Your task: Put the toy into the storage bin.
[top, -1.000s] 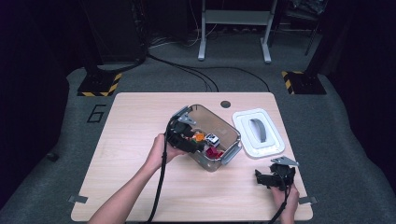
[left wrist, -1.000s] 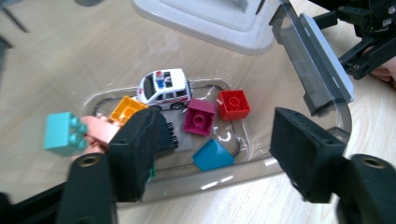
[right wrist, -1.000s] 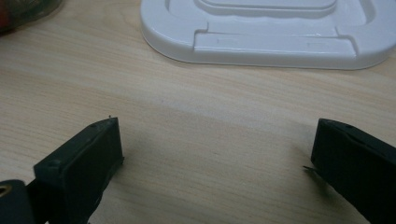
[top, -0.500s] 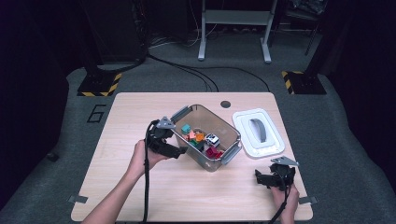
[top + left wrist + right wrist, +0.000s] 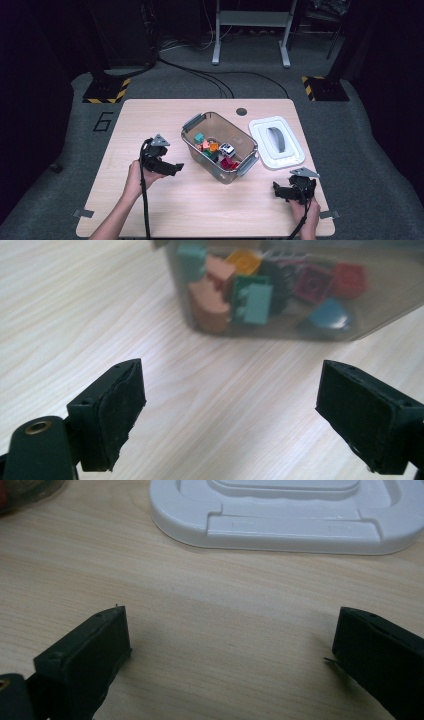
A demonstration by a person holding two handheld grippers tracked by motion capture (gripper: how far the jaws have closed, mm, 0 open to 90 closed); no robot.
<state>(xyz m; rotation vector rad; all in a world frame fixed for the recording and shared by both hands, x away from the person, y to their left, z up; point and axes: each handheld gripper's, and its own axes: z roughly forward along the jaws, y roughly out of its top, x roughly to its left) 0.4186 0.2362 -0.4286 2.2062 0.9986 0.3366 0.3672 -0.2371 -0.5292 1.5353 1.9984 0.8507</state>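
A clear plastic bin (image 5: 239,129) stands open at mid-table, holding several coloured toy bricks (image 5: 217,150). My left gripper (image 5: 176,167) sits low over the table just left of the bin, pointing at it. Its jaws have just been opening and stand wide with nothing between them. In the left gripper view (image 5: 232,390) the bin wall (image 5: 385,300) is close ahead, with a teal brick (image 5: 257,302) behind it. My right gripper (image 5: 276,189) rests open near the front right edge. In the right gripper view (image 5: 225,630) bare wood lies between its jaws.
The bin's white lid (image 5: 262,135), with a grey handle, lies flat on the table right of the bin, and its near edge (image 5: 290,527) faces the right gripper. The wooden table (image 5: 150,120) has a round hole at its far edge. Dark floor, cables and stands lie beyond.
The left gripper has come away from over the bin, moving left and down to the table, and its jaws have spread. The right gripper has stayed put.
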